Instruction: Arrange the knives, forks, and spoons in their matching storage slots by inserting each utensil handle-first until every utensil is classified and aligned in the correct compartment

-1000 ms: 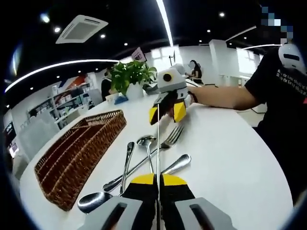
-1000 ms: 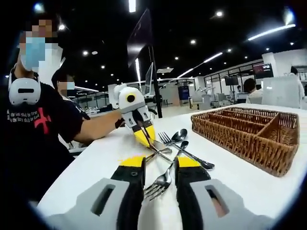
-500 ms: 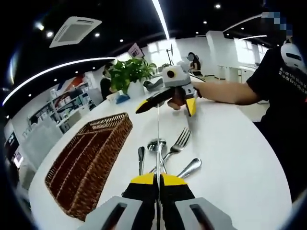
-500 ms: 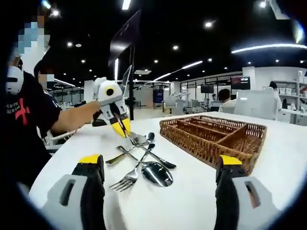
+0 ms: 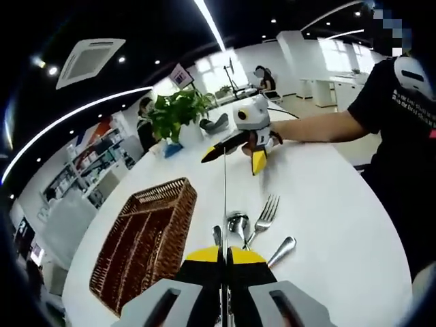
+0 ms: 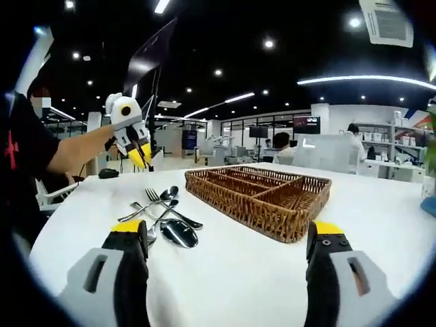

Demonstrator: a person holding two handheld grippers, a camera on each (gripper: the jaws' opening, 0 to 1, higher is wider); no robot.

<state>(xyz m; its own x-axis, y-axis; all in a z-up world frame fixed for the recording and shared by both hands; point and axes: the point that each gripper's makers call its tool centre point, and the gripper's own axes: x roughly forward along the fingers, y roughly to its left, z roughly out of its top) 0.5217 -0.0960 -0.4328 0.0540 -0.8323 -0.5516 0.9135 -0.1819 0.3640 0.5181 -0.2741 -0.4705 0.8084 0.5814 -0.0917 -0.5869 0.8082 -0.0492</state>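
Holding my left gripper (image 5: 225, 255) pinched on a thin knife (image 5: 225, 197), I see a potted plant (image 5: 178, 112) behind the white table (image 5: 320, 225). My right gripper (image 6: 225, 238) gapes wide, with the wicker tray (image 6: 259, 194) between its jaws; the fork (image 6: 151, 195) and spoons (image 6: 176, 231) lie near its left jaw.

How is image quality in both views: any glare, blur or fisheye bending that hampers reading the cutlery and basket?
Left gripper view: ceiling strip lights bow into arcs, the table is glaringly white, the fork is still readable. Right gripper view: the wicker basket is sharp, the spoon mirrors the ceiling lights, the left gripper looks slightly soft.
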